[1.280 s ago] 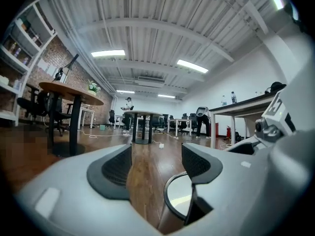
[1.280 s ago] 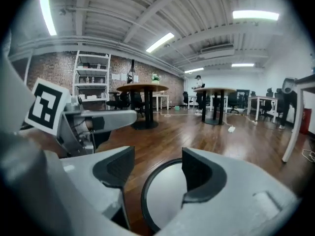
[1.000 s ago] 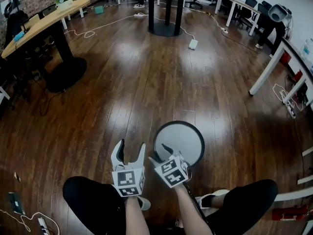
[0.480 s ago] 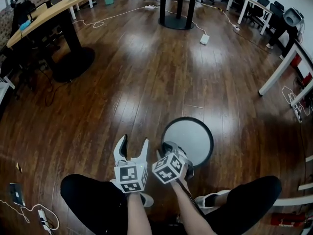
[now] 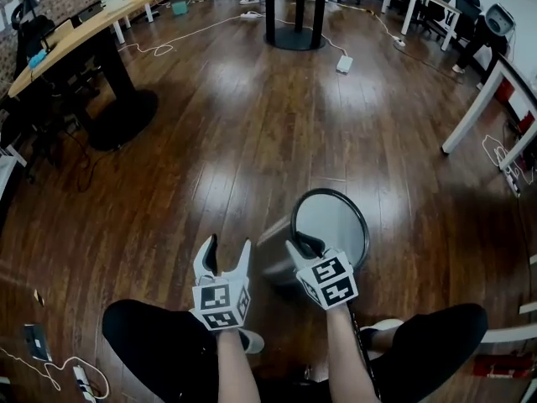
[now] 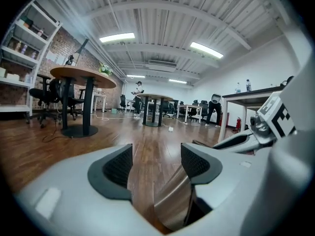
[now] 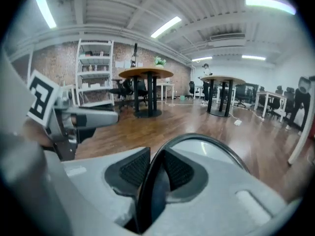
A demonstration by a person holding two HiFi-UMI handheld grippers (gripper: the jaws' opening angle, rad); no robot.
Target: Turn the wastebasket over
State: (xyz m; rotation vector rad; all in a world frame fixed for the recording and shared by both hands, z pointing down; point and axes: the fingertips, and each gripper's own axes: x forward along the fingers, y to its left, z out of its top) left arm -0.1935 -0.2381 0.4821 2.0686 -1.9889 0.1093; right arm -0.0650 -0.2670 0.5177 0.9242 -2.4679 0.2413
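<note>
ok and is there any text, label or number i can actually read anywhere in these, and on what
No readable word, brand or number anywhere.
On the marker cube of the left gripper and the one on the right gripper: black-and-white square patterns only, no letters.
On the wastebasket: no label visible.
On the bottles and the shelf items: too small to read.

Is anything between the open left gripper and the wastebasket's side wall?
Nothing visible. The left gripper stands open beside the tilted wastebasket, with only floor between them. The right gripper, its jaws having just been closing, pinches the rim.
</note>
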